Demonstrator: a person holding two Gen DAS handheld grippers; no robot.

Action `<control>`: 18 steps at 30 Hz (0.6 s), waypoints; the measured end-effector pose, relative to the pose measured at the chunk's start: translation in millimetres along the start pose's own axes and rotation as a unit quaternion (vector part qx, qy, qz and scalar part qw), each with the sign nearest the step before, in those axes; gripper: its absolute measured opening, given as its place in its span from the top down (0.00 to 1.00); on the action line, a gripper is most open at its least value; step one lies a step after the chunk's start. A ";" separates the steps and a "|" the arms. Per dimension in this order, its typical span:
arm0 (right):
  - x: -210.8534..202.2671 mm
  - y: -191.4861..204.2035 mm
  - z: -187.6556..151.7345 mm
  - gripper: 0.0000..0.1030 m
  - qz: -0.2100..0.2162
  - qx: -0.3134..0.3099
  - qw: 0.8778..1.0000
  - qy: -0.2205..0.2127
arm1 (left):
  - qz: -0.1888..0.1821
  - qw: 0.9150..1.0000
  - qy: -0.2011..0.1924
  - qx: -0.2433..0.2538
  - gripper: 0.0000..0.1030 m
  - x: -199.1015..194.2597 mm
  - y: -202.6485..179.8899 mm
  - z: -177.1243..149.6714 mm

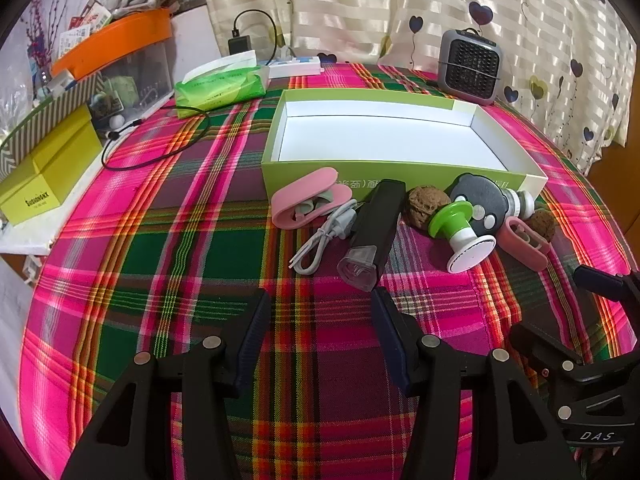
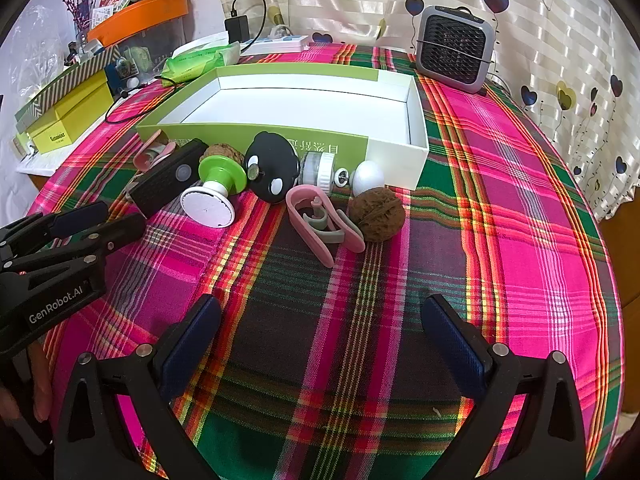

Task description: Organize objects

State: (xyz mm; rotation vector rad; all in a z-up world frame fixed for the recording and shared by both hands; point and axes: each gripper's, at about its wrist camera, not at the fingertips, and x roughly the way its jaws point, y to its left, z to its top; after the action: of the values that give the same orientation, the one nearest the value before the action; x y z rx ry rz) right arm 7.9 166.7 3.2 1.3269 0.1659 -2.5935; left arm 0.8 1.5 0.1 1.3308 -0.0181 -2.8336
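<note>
An empty green-and-white box (image 1: 384,140) (image 2: 304,108) sits on the plaid tablecloth. In front of it lies a row of small objects: a pink clip (image 1: 308,200), a white cable (image 1: 324,240), a black rectangular device (image 1: 374,224) (image 2: 168,178), two walnuts (image 1: 424,208) (image 2: 376,214), a green-and-white stamp (image 1: 460,232) (image 2: 216,192), a black round gadget (image 1: 484,200) (image 2: 272,168), a second pink clip (image 1: 524,242) (image 2: 320,224) and a white egg-shaped ball (image 2: 368,176). My left gripper (image 1: 320,320) is open and empty, just short of the black device. My right gripper (image 2: 320,332) is open and empty, short of the second pink clip.
A grey fan heater (image 1: 470,66) (image 2: 454,54) stands behind the box. A green tissue pack (image 1: 220,88), a black cable (image 1: 160,140), yellow boxes (image 1: 48,172) and an orange-lidded bin (image 1: 116,44) crowd the left. The table drops off at the right.
</note>
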 end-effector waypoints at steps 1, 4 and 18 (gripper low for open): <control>0.0 0.0 0.1 0.02 0.000 0.000 1.000 0.000 | 0.000 1.000 0.000 0.000 0.50 0.0 -0.2 -0.1; 0.0 -0.2 0.3 0.02 0.000 0.000 1.000 0.000 | -0.001 1.000 0.000 0.000 0.50 0.1 -0.1 -0.1; -1.2 -5.0 -0.9 0.03 0.004 0.003 1.000 0.001 | -0.012 1.000 0.001 0.005 0.51 -0.3 0.9 -0.2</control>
State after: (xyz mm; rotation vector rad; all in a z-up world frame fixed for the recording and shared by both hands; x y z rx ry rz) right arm 8.0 171.9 3.6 1.3300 0.1530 -2.5885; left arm 1.1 0.7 0.3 1.3457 -0.0147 -2.8557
